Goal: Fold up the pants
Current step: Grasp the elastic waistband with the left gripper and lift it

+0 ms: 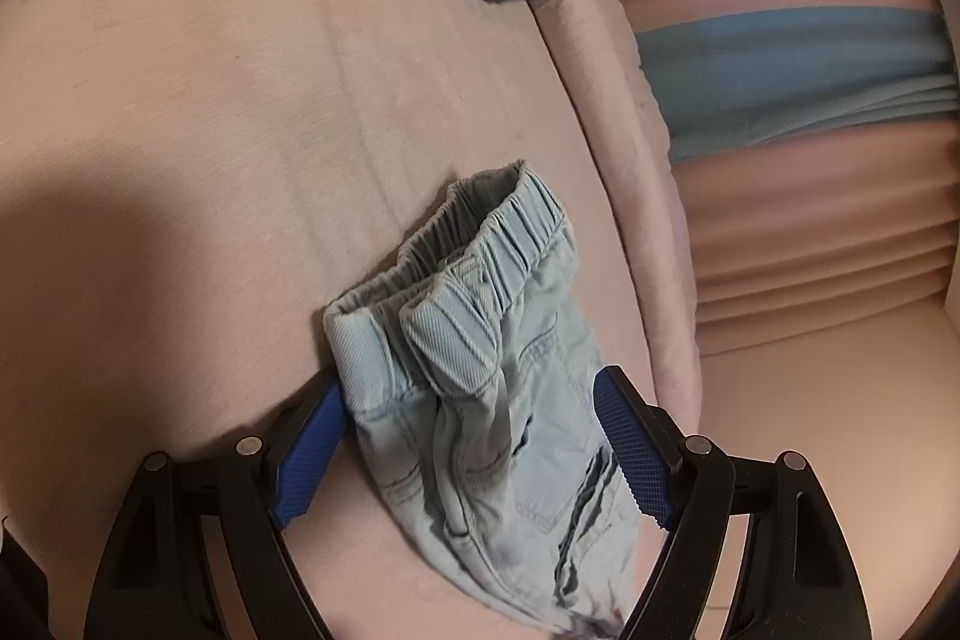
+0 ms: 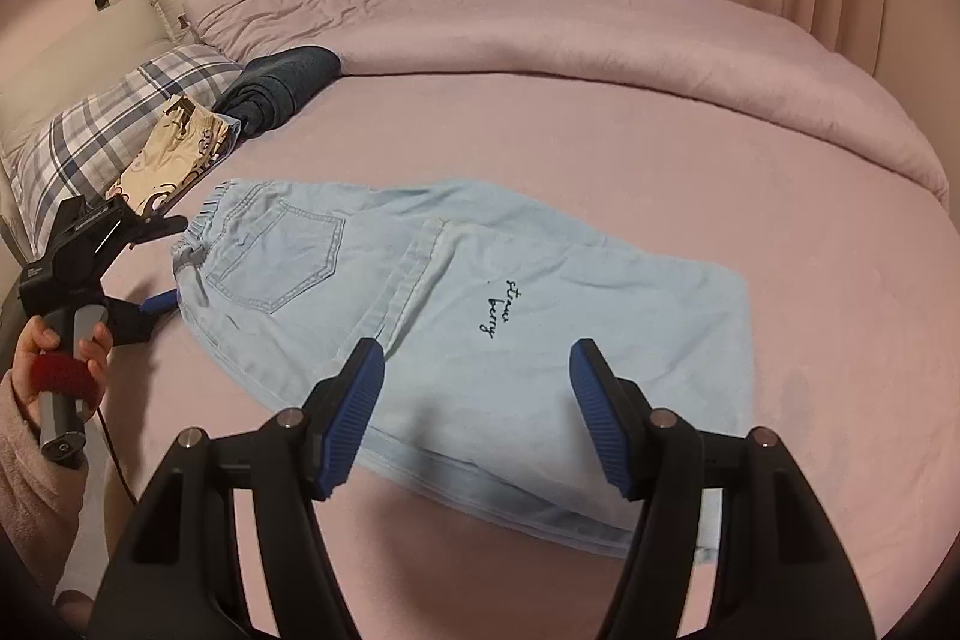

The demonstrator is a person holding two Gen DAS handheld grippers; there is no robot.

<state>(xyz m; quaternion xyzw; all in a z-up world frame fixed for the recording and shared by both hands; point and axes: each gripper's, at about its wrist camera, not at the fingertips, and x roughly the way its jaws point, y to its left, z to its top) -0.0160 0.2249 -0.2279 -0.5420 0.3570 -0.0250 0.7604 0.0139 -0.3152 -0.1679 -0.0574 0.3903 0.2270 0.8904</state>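
Light blue denim pants (image 2: 456, 316) lie flat on the pink bed sheet (image 2: 600, 172), folded leg on leg, with a back pocket and dark "straw berry" stitching facing up. My left gripper (image 1: 471, 388) is open at the elastic waistband (image 1: 480, 244), which lies loose between its blue pads (image 1: 312, 454). In the right wrist view the left gripper (image 2: 165, 262) sits at the pants' left end, held by a person's hand (image 2: 54, 358). My right gripper (image 2: 478, 358) hovers open over the leg part, with nothing pressed between its fingers.
A cream cartoon-print garment (image 2: 174, 148) and a folded dark grey one (image 2: 282, 85) lie at the back left beside a plaid pillow (image 2: 102, 130). A rumpled pink duvet (image 2: 600, 52) runs along the far side. Curtains hang behind the bed.
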